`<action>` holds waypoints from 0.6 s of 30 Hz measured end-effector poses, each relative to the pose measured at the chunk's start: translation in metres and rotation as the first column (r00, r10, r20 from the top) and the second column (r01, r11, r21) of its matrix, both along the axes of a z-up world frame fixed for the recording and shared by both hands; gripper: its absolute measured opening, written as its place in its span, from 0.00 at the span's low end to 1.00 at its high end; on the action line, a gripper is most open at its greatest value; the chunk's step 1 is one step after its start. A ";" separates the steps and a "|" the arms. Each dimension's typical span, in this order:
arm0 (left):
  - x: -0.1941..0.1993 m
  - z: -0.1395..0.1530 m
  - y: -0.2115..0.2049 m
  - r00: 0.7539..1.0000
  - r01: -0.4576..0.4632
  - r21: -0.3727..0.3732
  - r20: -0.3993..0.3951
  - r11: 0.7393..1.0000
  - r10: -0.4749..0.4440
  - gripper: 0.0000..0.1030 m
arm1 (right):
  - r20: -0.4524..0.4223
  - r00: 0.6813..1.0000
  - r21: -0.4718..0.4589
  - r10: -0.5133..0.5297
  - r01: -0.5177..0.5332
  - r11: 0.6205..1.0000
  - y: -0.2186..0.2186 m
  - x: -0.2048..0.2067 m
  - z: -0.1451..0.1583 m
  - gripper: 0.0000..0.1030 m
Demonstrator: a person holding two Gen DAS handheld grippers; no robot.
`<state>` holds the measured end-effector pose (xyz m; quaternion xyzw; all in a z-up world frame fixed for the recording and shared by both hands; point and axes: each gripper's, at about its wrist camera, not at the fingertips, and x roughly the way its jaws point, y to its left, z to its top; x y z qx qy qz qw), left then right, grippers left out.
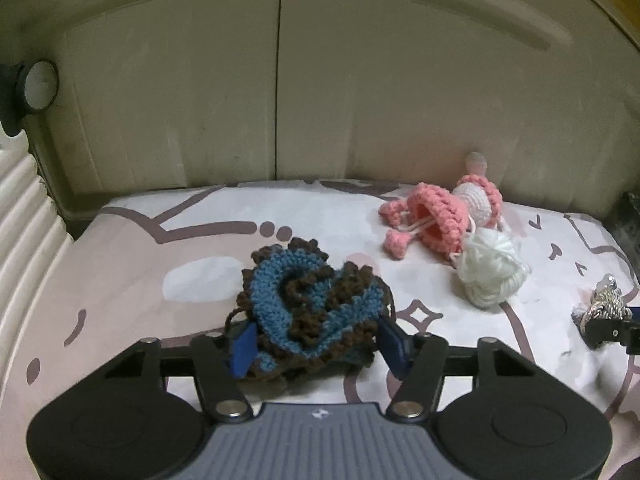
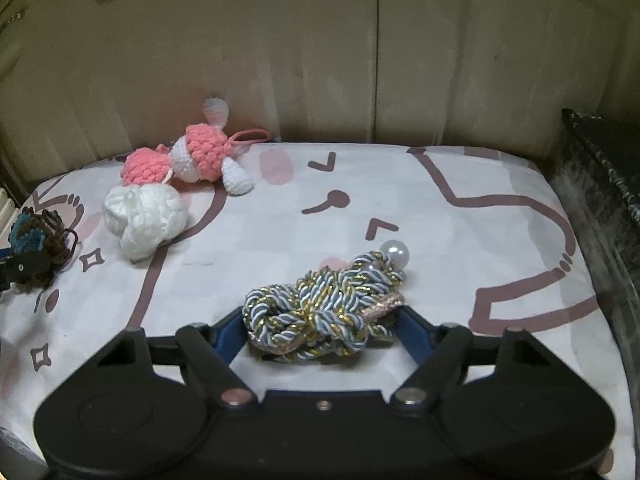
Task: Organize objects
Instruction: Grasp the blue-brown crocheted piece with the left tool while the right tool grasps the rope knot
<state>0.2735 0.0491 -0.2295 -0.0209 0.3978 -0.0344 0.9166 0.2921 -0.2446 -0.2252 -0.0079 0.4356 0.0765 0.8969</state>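
A blue and brown crochet piece [image 1: 308, 304] lies on the patterned cloth [image 1: 120, 272], between the blue pads of my left gripper [image 1: 316, 346], which touch its sides. It also shows at the left edge of the right wrist view [image 2: 36, 240]. A twisted blue, white and gold cord knot with a pearl [image 2: 328, 304] lies between the pads of my right gripper [image 2: 316, 332], which press on it. It also shows in the left wrist view [image 1: 604, 306]. A pink and white crochet doll [image 1: 440, 212] [image 2: 192, 160] and a white yarn ball [image 1: 492, 270] [image 2: 144, 216] lie between them.
The cloth with brown cartoon lines covers a surface against beige cabinet doors [image 1: 280, 80]. A white ribbed panel [image 1: 20, 216] stands at the left. A dark speckled object [image 2: 600, 184] borders the right side. A round black-rimmed fixture [image 1: 38, 84] sits on the left wall.
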 end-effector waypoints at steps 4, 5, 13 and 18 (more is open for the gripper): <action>-0.002 0.002 -0.005 1.000 0.021 0.022 -0.017 1.000 -0.021 0.49 | -0.003 1.000 -0.022 0.019 -0.019 1.000 0.004 -0.003 0.001 0.66; -0.003 0.004 -0.006 0.999 0.027 0.026 -0.019 0.999 -0.027 0.49 | -0.005 1.000 -0.030 0.026 -0.026 0.999 0.005 -0.004 0.002 0.64; -0.015 0.021 -0.015 0.998 0.053 0.025 -0.025 0.998 -0.052 0.46 | -0.002 0.998 -0.043 0.070 -0.070 0.997 0.009 -0.017 0.017 0.57; -0.025 0.037 -0.018 0.999 0.032 0.017 -0.028 0.999 -0.032 0.46 | 0.016 0.998 -0.029 0.067 -0.066 0.997 0.008 -0.029 0.032 0.57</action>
